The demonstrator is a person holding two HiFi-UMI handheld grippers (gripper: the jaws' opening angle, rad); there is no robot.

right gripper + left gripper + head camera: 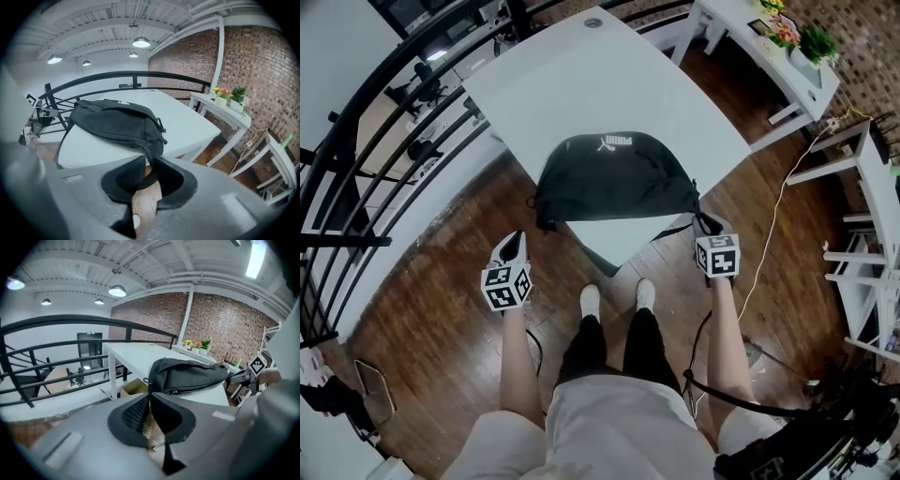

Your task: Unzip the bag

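The left tongs (149, 397) are closed on nothing and sit short of the worktop (581, 84). The right tongs (149, 161) stand slightly apart, tips right at one end of the black bag (614, 178), seemingly not pressing it. The bag lies slumped over the worktop's near corner. It looks soft and light, likely to slide and bunch, so I'd pin that end firmly and then pinch the small zip pull (174, 391).

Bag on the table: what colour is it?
The bag is black with a small white logo, clearest in the head view.
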